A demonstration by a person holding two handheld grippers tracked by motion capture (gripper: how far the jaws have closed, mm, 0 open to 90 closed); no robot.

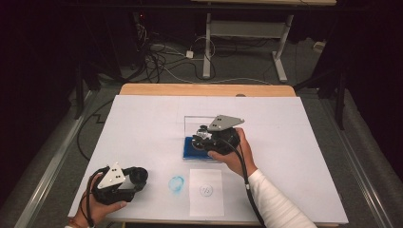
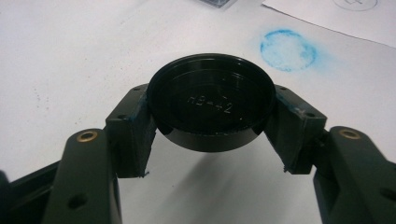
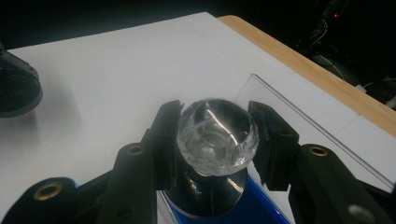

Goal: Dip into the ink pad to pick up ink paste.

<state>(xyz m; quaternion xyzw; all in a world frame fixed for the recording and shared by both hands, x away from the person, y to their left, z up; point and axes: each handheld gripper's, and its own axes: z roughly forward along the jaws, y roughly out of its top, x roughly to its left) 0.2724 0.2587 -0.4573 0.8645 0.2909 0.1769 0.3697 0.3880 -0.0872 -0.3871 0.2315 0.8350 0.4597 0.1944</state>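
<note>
Stamp [image 3: 217, 137], clear knob uppermost, clamped between the jaws of the right tool [image 1: 215, 137], base just above or on the blue ink pad [image 1: 192, 148]; contact not clear. Black round lid [image 2: 211, 101] pinched across its rim in the left tool [image 1: 124, 182], held at the near left corner of the surface [image 1: 142, 118].

For the step in hand, probably inking: keep the stamp upright, press straight down on the pad without rocking, lift clear vertically, then carry level toward the white paper sheet [image 1: 206, 191] with its printed circle. Avoid squeezing harder on the slick knob; risk of it twisting in the grip. Keep the lid parked well apart from the path.

Just left of the sheet, a blue ink smudge [image 1: 177, 184] on the white cover. Clear plastic tray [image 1: 192, 124] around the pad. Wooden edge at the far side; beyond, dark floor with cables [image 1: 161, 57] and a desk frame [image 1: 247, 33].
</note>
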